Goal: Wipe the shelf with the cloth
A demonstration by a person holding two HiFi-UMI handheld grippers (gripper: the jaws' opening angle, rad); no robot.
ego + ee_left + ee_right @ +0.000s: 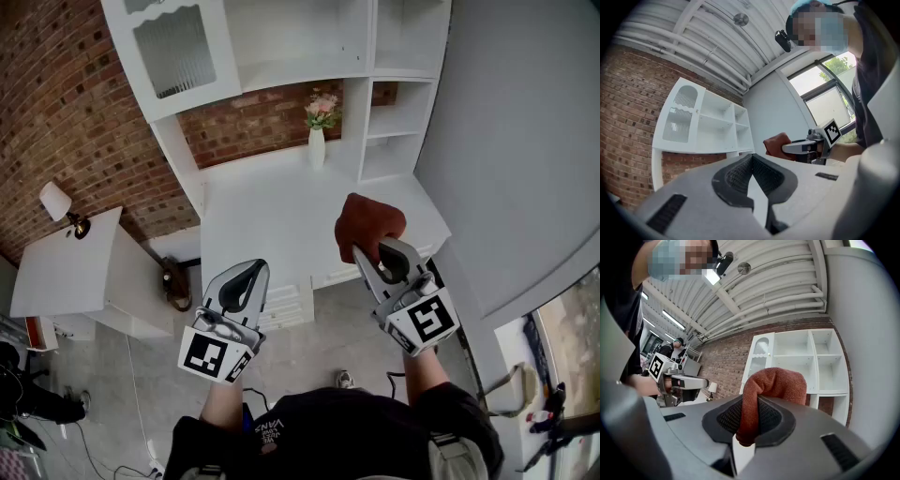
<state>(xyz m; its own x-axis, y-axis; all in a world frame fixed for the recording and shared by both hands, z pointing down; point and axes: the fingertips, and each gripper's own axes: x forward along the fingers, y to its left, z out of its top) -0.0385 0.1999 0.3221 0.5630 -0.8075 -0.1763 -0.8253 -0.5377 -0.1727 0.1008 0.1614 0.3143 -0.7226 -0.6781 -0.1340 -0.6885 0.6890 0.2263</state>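
A: Rust-red cloth (773,385): one, pinched in your right gripper (382,251), held before the white shelf (272,211) and seemingly clear of it.
B: Left gripper (246,279)?
A: Jaws together, empty. Risk: you've clamped only a fold, so dragging could pull it free. A wide sweep could topple the vase (317,147).

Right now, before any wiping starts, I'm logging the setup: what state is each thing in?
Left gripper: shut, holding nothing.
Right gripper: shut on the cloth.
Cloth: bunched up, one fold pinched in the right gripper.
Cabinet door: closed.
Vase: upright on the shelf, flowers in it.
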